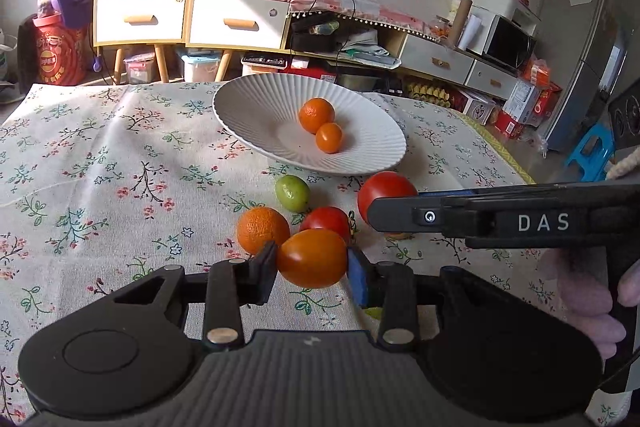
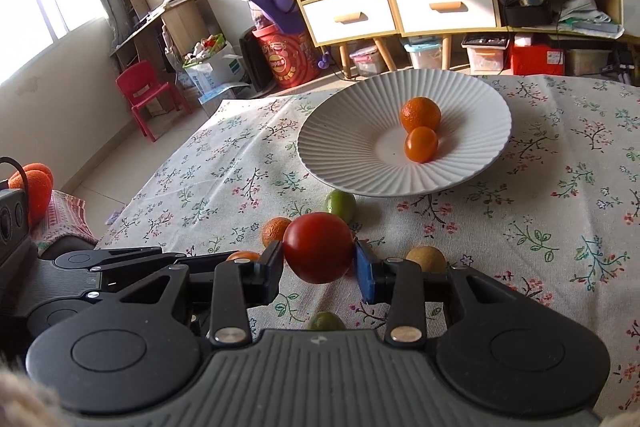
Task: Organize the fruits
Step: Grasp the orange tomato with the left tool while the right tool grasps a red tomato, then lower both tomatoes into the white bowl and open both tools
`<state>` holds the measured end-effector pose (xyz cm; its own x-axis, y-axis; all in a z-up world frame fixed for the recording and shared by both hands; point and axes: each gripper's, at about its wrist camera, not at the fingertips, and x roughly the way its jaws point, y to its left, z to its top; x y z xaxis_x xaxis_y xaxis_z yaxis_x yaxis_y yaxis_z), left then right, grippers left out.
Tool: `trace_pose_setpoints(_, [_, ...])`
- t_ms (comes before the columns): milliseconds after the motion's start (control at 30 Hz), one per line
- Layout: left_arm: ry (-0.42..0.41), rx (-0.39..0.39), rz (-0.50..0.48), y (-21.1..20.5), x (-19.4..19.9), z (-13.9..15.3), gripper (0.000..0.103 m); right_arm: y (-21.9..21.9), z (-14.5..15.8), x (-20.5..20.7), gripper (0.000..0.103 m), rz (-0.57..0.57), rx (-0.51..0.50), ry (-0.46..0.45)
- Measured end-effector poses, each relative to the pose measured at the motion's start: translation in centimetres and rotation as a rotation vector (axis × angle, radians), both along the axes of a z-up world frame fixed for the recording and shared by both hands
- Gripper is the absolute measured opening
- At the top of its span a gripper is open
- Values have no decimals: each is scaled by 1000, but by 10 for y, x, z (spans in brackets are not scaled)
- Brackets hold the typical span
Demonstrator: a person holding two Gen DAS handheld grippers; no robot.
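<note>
White ribbed plate (image 2: 360,163) sits on the floral-cloth worktop (image 1: 100,167) and holds 2 fruits, touching each other near its centre: a mandarin (image 2: 420,114) and a smaller smooth orange fruit (image 2: 421,144). Left tool (image 1: 312,265) is clenched on an orange tomato (image 1: 313,258), which appears held just clear of the cloth, short of the plate. Right tool (image 2: 319,261) is clenched on a large red tomato (image 2: 319,247), likewise near the plate's front rim but not over it. Loose on the cloth in front of the plate: a second mandarin (image 1: 263,230), a green fruit (image 1: 292,193) just below the rim, and a smaller red tomato (image 1: 326,222) directly behind the left tool's load. The right wrist view adds a yellowish-brown fruit (image 2: 426,259) beside the right finger and another green fruit (image 2: 326,321) close under the tool body; both are partly hidden. Judgement: task is early to mid stage, with 2 placed, 2 in hand, and at least 5 left on the cloth. Both held fruits need carrying over the rim and setting down gently, since the 2 round fruits in the sloped dish could roll when bumped.
</note>
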<state>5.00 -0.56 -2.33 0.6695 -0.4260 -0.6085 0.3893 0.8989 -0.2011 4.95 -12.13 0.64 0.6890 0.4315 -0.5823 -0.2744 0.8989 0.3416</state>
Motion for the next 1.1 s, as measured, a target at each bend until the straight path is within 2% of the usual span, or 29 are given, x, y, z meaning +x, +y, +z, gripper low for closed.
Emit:
trace_pose_setpoints(267, [-22,-18,30,-1,13,11,29,-7,5,6,35,-39,-2,-33])
trace_pose_setpoints(667, [-56,-38,74,-5,33,22,29,-19,8,24,35,-122,19,-36])
trace_pose_setpoints(800, [-70,-16,78,-11,42,23,29,-25,5,32,35,-158,35,-23])
trace_pose_setpoints(1100, [-82,34,63,-29,73,19,29,-28,6,52,35,-174,-24,-42])
